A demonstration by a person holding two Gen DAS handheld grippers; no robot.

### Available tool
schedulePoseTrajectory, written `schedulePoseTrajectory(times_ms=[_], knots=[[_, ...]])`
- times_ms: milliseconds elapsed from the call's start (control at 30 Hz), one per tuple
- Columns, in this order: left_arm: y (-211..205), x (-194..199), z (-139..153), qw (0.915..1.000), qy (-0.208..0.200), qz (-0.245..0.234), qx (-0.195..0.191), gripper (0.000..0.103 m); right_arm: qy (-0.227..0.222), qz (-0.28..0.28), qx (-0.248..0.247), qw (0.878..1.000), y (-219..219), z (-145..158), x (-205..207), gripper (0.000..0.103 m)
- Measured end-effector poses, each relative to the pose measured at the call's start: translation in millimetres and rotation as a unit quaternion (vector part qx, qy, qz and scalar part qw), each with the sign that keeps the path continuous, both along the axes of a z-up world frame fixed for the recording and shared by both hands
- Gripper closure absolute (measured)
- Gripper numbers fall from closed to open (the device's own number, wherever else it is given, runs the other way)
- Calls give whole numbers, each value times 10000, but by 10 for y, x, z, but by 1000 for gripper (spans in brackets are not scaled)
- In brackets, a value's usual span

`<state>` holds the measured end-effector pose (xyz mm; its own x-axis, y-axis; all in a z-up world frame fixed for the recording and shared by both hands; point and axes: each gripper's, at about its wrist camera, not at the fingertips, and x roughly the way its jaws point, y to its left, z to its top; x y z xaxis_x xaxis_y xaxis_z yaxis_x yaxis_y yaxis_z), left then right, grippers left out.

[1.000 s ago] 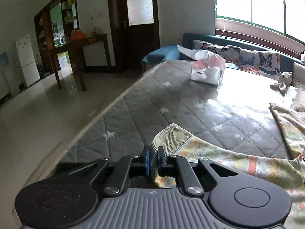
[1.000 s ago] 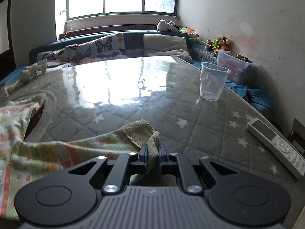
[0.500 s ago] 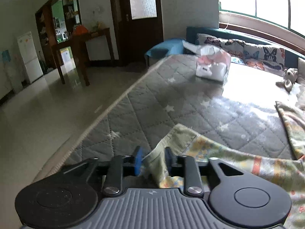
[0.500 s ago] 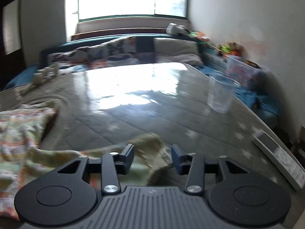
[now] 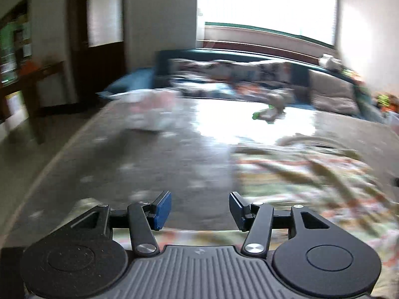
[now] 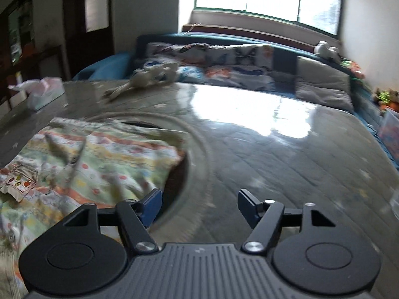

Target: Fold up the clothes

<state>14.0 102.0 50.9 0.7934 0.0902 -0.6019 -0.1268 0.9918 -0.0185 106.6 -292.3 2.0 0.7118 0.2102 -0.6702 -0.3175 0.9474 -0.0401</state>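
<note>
A patterned garment (image 6: 94,159) with green, yellow and orange stripes lies crumpled on the grey quilted bed (image 6: 286,149), left of centre in the right wrist view. It also shows blurred at the right of the left wrist view (image 5: 311,177). My left gripper (image 5: 199,210) is open and empty above the garment's near edge. My right gripper (image 6: 199,208) is open and empty, just right of the garment, over a round depression in the mattress.
A tissue pack (image 6: 46,92) and a soft toy (image 6: 147,77) lie at the far left of the bed. Butterfly pillows (image 6: 224,62) line the headboard under the window. A clear cup edge (image 6: 394,206) shows at right. The bed's left edge drops to the floor (image 5: 22,149).
Both grippers let go of the garment's cuffs and opened wide. Both swung to face the headboard; the left view is motion-blurred.
</note>
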Motion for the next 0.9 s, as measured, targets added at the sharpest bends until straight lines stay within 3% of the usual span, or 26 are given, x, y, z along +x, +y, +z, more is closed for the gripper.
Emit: schedulePoseTrajectory(times_ms=[167, 433, 567, 700, 800, 900], knots=[[-622, 214, -27, 9949, 36, -1004, 83, 48, 97, 459, -307, 9984, 311, -93, 131, 29], [-1399, 462, -219, 9749, 124, -2173, 470, 48, -17, 795, -976, 9920, 617, -274, 256, 26], [-1577, 500, -363, 9673, 281, -2452, 594, 48, -124, 559, -1141, 9918, 523, -307, 422, 21], [-1605, 503, -490, 9649, 459, -2504, 649, 48, -130, 364, -1183, 9922, 477, -311, 560, 20], [-1573, 518, -559, 9653, 539, -2481, 607, 48, -244, 438, -1131, 9923, 510, -264, 563, 21], [-1552, 515, -561, 9659, 540, -2472, 544, 48, -276, 858, -845, 9923, 612, -176, 488, 20]])
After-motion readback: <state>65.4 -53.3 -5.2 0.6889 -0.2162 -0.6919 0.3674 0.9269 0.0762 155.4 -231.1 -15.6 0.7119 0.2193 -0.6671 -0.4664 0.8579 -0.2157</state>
